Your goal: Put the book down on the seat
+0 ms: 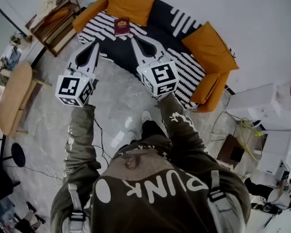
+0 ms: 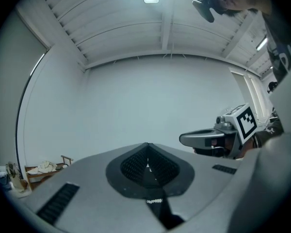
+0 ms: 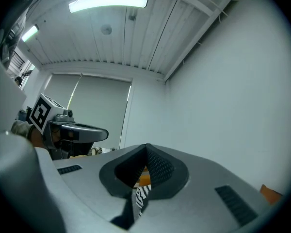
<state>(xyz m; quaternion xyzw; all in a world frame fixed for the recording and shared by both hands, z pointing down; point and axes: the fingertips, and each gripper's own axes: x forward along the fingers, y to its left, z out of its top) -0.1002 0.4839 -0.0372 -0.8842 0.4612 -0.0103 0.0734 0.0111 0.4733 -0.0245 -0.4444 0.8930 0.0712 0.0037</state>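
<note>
- On the sofa [image 1: 189, 64] seat, the book [image 1: 121, 26] lies flat on the striped cover, just in front of the orange back cushion [image 1: 131, 5]. The task looks done.
- left gripper [image 1: 95, 44]: jaws closed together, nothing between them. It is near the seat's front edge, apart from the book.
- right gripper [image 1: 136, 41]: jaws closed too, empty. Only a sliver of the sofa's stripes and orange shows past its tips in the right gripper view.
- Both point level toward the sofa, side by side, not touching each other.
- Risk: the book lies nearer the right gripper's line, so a forward swing could nudge it or shove it against the back cushion.
- Risk: the seat looks soft, so a knock to the sofa could shift the book, though it looks settled.
- Nothing is held, so there is no drop risk.
</note>
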